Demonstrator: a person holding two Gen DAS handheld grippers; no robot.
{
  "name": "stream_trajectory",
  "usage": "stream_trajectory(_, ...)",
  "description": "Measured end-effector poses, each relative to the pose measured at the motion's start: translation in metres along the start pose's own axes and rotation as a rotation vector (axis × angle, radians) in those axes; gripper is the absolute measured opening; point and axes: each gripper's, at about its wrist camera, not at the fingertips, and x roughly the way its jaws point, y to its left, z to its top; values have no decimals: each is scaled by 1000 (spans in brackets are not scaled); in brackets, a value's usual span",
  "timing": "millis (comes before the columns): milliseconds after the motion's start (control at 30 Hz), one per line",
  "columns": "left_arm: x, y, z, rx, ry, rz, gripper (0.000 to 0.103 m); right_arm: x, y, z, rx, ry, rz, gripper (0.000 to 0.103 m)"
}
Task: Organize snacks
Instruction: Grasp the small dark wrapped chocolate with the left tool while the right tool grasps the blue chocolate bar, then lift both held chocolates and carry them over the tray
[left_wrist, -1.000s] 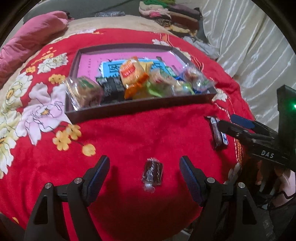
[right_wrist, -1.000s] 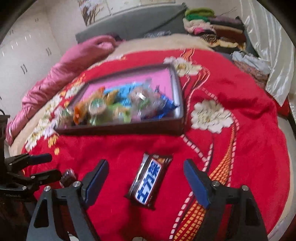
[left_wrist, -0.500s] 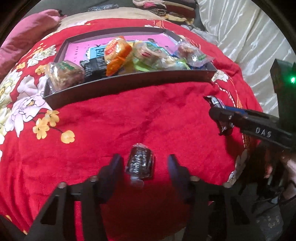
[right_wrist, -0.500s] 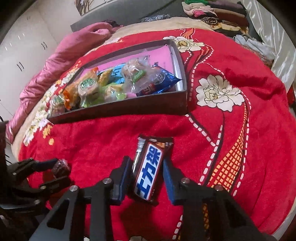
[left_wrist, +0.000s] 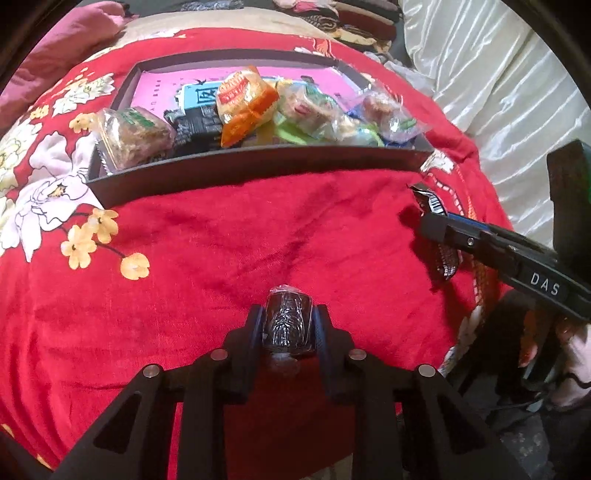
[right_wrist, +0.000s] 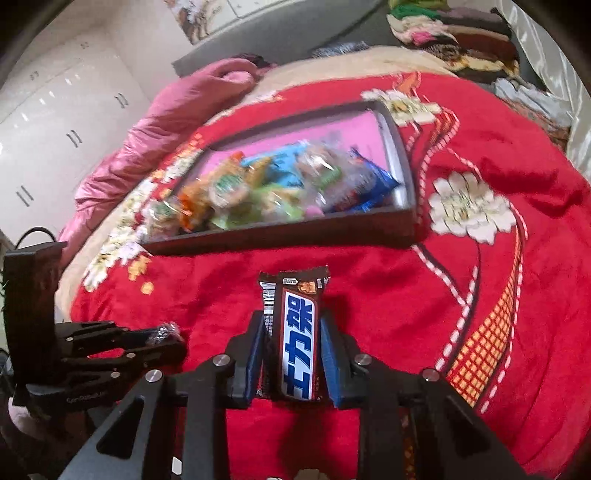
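- Now, the step in hand is the pickup: each hand-held gripper has a snack between its jaws low over the red floral blanket on the bed, short of the dark tray.
- The left hand-held gripper is closing on a small dark wrapped snack; the pads touch its sides, so let the squeeze finish before lifting, or the slick wrapper may slide out.
- The right hand-held gripper is closed tight on a chocolate bar, which stands up out of the jaws with its far end free. In the left wrist view the same bar pokes out past the jaw tips.
- That bar looks gripped at its lower half, so I would carry it slowly and keep the wrist level; a quick swing could pivot it in the jaws.
- Lift both straight up clear of the blanket first, so the plush cloth does not drag on the wrappers.
- The tray already holds a heap of wrapped snacks crowded along its near wall; the far pink floor looks freer, so aim there.
- Clear the near wall fully before lowering, and release only once each snack is down inside.
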Motion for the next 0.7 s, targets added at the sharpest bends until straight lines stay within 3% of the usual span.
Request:
stream_trajectory(367,-39,15,15,-36,-104,-17,27,-24,26,14,-117,-167,76,29)
stream_trajectory(700,-59,23,38,-58,-197,10,27,-27,26,30,-123,-238,89,29)
